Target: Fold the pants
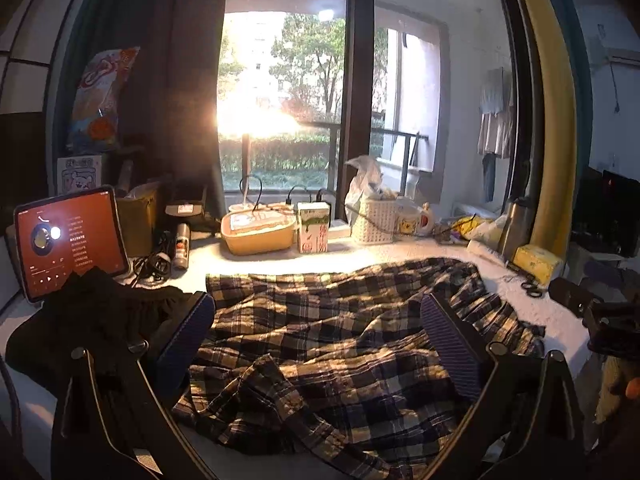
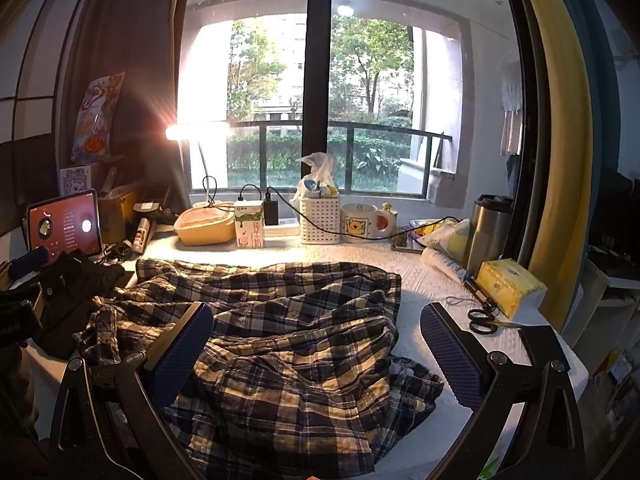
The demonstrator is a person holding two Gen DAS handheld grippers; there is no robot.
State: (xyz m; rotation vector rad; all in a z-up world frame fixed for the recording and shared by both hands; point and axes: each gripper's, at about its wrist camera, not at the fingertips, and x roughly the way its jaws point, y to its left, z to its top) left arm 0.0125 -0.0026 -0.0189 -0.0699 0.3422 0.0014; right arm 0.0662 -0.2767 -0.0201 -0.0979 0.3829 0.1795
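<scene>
A: Pants — where are they sitting for you?

B: Centre to lower middle of both views, plaid, heaped on the white table. In my right view they run from the left edge under the black garment down to the bottom centre. They are rumpled, with loose overlaps rather than clean creases. I can't tell waistband from legs in that bunching.

A: So how far along would you say we are?

B: Barely started, as I judge it. Nothing is laid flat and no tidy fold shows. I would say the cloth first needs spreading and smoothing, then the legs laid together, then folding up.

A: And your grippers?

B: My left gripper is spread wide and holds nothing, with the plaid showing between its blue pads. My right gripper is the same, released and empty, with cloth and bare table in the gap. Both hover above the heap; I can't tell whether a fingertip brushes the fabric.

A: Anything crowding the work?

B: Scissors and a yellow tissue pack at right of my right view, near the pants' edge but apart from it. A tablet stands at left of my left view. Milk carton, basket and mug line the window side, well apart from the cloth.
</scene>
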